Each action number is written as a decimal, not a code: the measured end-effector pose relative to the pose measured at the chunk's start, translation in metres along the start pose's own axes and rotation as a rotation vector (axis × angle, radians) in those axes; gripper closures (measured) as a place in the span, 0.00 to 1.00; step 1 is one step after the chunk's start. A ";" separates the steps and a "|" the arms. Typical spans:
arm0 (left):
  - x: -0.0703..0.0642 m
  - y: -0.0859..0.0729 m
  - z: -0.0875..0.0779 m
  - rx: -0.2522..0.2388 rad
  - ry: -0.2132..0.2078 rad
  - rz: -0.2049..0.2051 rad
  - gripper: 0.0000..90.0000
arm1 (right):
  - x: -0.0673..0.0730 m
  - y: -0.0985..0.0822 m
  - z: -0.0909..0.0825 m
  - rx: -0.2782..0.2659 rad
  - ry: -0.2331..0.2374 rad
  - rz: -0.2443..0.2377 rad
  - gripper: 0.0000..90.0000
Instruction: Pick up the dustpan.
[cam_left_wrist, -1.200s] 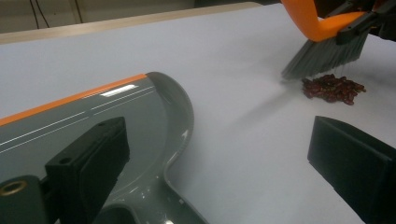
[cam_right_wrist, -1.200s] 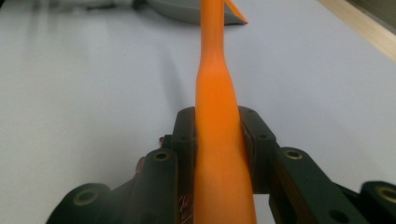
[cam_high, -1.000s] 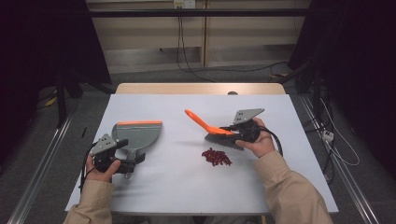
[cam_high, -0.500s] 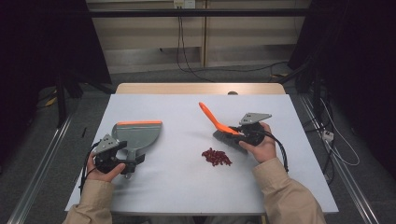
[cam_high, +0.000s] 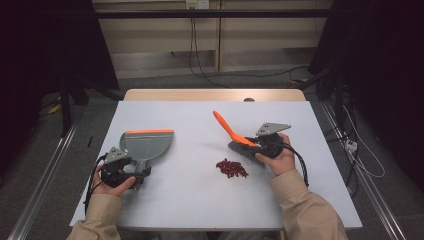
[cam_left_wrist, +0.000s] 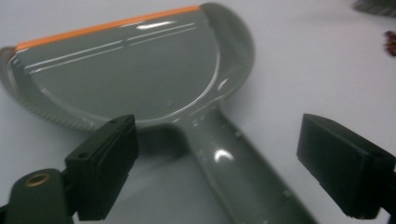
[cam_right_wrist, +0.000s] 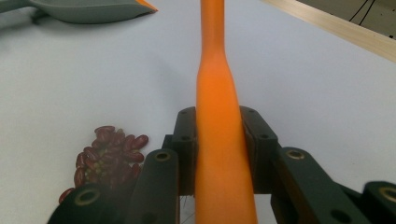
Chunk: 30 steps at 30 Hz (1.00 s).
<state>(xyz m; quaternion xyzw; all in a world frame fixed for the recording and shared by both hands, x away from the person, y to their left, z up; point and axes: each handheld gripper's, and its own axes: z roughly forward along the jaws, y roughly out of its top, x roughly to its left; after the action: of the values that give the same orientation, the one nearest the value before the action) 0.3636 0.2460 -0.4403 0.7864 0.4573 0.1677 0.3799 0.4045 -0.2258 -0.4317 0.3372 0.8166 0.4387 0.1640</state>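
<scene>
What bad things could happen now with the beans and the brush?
1. The left hand-held gripper has just been closing, but its pads don't yet touch the dustpan handle between them; it might slip sideways.
2. The brush, clamped in the right hand-held gripper, could scatter the red beans across the table.

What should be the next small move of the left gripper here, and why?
Probably to finish closing on the dustpan handle. The left gripper has just been closing, yet its pads stand apart from the handle that lies between them. The right gripper already clamps the orange brush beside the red beans.
</scene>
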 end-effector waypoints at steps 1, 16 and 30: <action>0.002 -0.001 0.000 0.012 0.011 -0.005 0.16 | 0.000 0.000 0.000 0.002 -0.002 -0.004 0.79; 0.012 0.015 0.010 0.117 -0.001 -0.040 0.51 | 0.001 0.001 -0.001 0.005 -0.015 -0.015 0.79; 0.010 0.026 0.025 0.221 0.060 -0.014 0.71 | 0.001 0.000 0.000 -0.001 -0.015 -0.008 0.79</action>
<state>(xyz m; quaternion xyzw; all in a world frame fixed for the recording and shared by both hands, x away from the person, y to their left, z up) 0.3995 0.2359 -0.4382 0.8149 0.4897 0.1372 0.2780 0.4041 -0.2253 -0.4315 0.3372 0.8165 0.4359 0.1722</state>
